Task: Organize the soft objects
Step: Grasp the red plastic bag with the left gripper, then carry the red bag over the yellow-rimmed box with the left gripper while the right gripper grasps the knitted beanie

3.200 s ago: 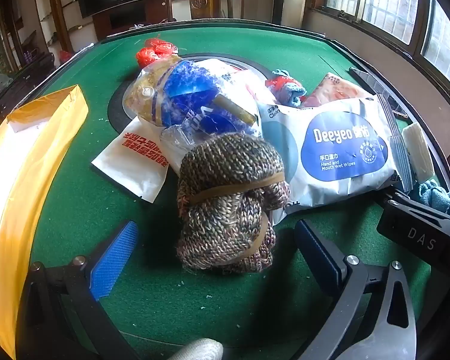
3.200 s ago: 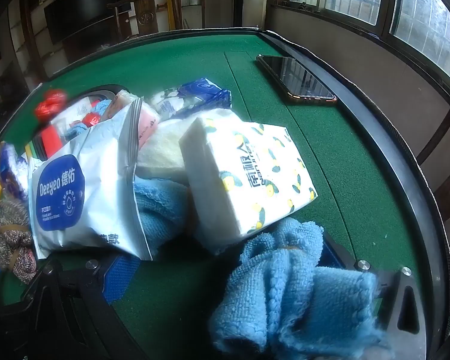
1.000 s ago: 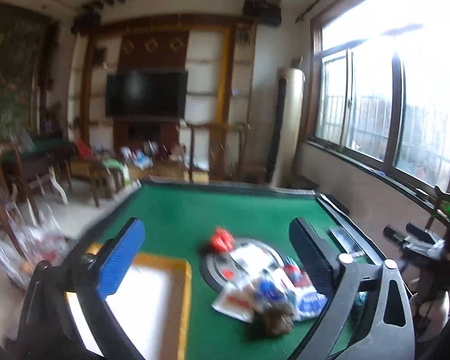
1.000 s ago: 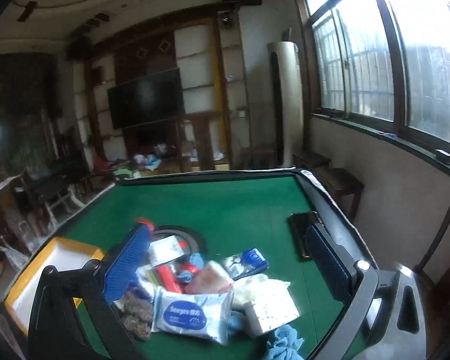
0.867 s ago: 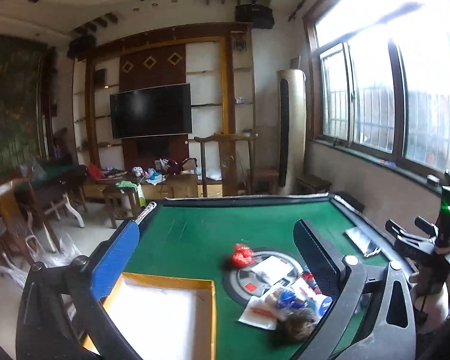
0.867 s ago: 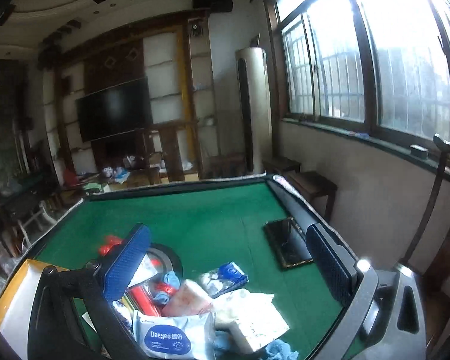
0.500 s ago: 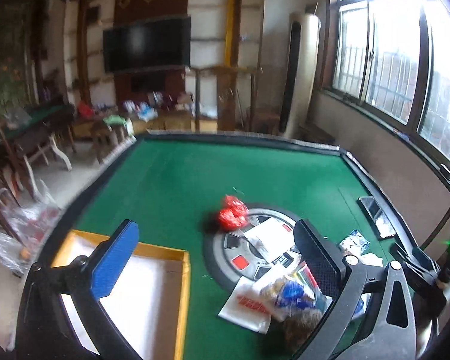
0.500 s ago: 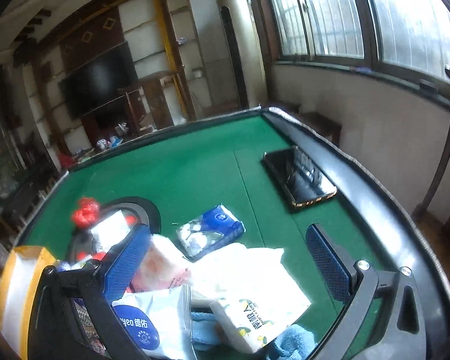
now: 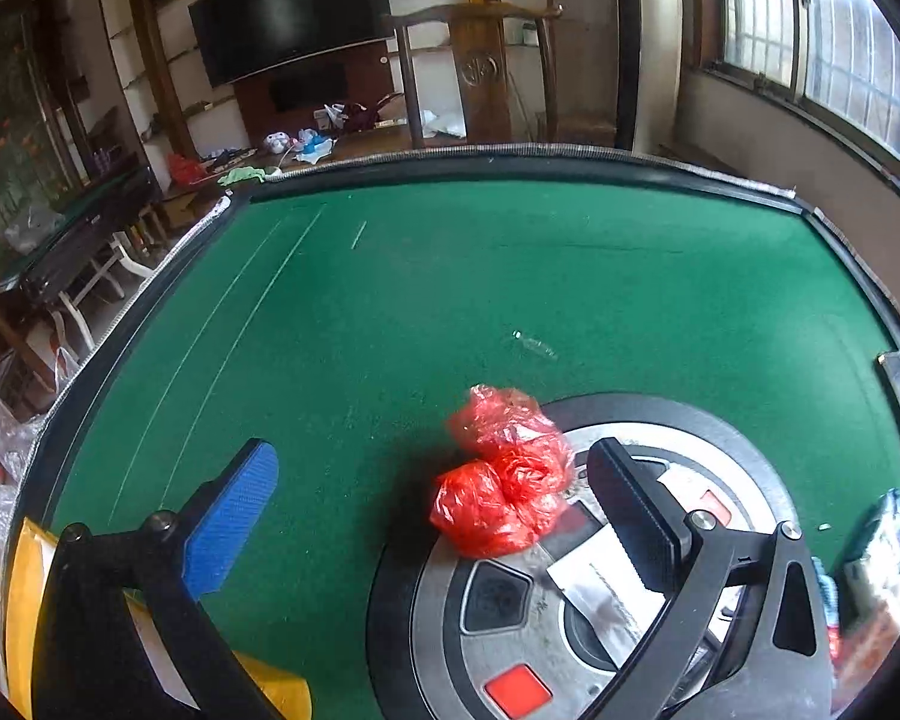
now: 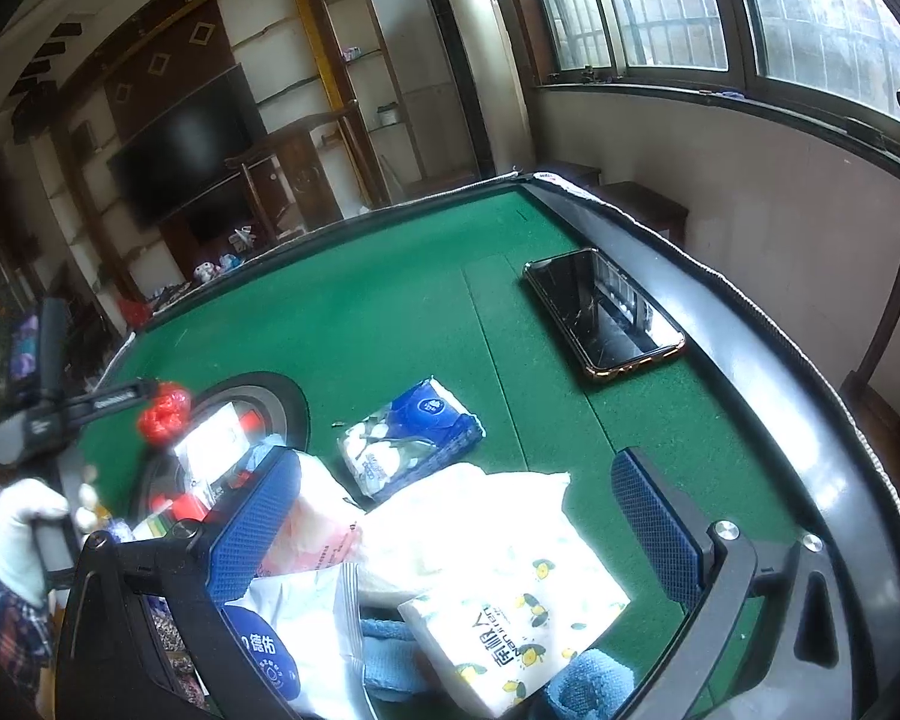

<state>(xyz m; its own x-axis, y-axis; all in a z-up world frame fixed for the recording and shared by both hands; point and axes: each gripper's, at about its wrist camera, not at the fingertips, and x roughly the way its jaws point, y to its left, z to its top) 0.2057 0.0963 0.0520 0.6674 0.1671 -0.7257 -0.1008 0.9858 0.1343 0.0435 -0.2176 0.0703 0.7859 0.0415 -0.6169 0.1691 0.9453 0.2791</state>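
Observation:
My left gripper [image 9: 432, 516] is open and empty, above a crumpled red plastic bag [image 9: 504, 474] that lies between its fingers on the green table [image 9: 450, 276]. My right gripper [image 10: 462, 528] is open and empty, above a pile: a lemon-print tissue pack [image 10: 510, 618], a white wet-wipes pack [image 10: 294, 642], a blue cloth [image 10: 588, 681], a pink packet [image 10: 312, 528] and a blue-white tissue pack [image 10: 408, 432]. The red bag also shows in the right wrist view [image 10: 163, 411].
A round black-and-silver centre panel [image 9: 510, 600] with a white paper [image 9: 606, 588] lies under the left gripper. A yellow-rimmed box [image 9: 21, 594] sits at the lower left. A phone [image 10: 603, 312] lies near the table's right edge.
Both grippers were raised high over the table and have come back down. The left one now hovers over the red bag; the right one is over the tissue pile, no longer on the blue cloth.

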